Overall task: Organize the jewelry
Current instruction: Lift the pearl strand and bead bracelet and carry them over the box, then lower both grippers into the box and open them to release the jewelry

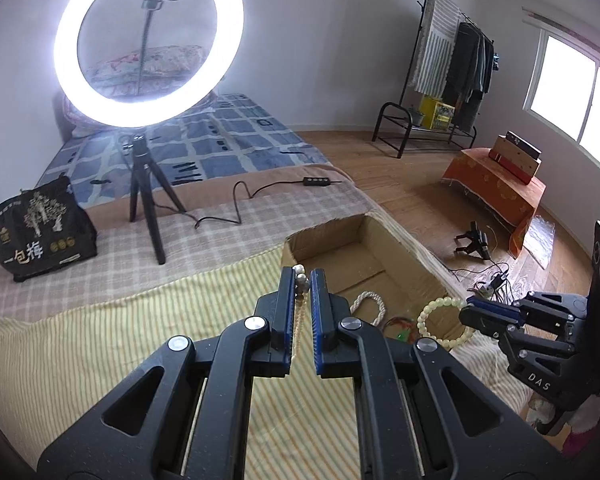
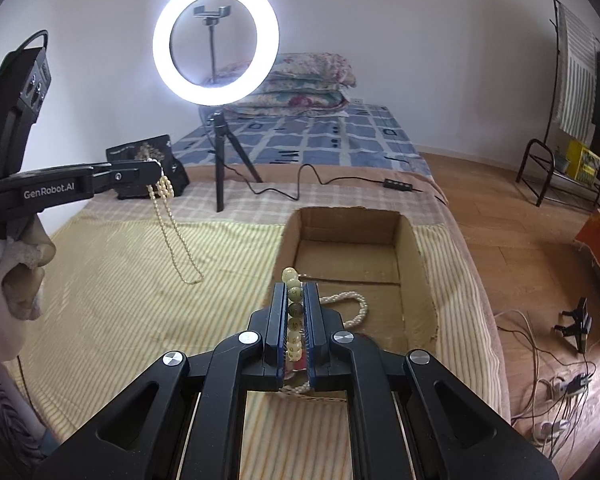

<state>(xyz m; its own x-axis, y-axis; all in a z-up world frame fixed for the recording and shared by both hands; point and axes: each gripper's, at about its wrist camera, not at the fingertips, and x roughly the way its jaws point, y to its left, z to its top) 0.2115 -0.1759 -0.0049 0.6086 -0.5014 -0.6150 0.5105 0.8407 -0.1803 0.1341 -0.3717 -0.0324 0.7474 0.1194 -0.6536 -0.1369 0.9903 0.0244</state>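
My left gripper (image 1: 302,278) is shut on a long pearl necklace (image 2: 172,236), which hangs down over the striped bedspread; it also shows in the right wrist view (image 2: 156,172). My right gripper (image 2: 294,292) is shut on a pale green bead bracelet (image 1: 440,322), held over the near end of an open cardboard box (image 1: 416,256). A white pearl bracelet (image 2: 350,306) lies inside the box, and small red and green items (image 1: 398,326) lie beside it.
A lit ring light on a tripod (image 1: 146,196) stands on the bed behind the box, its cable (image 1: 260,192) trailing across. A black printed bag (image 1: 40,228) sits at the far left. The bed edge drops to a wooden floor with cables (image 2: 556,392) on the right.
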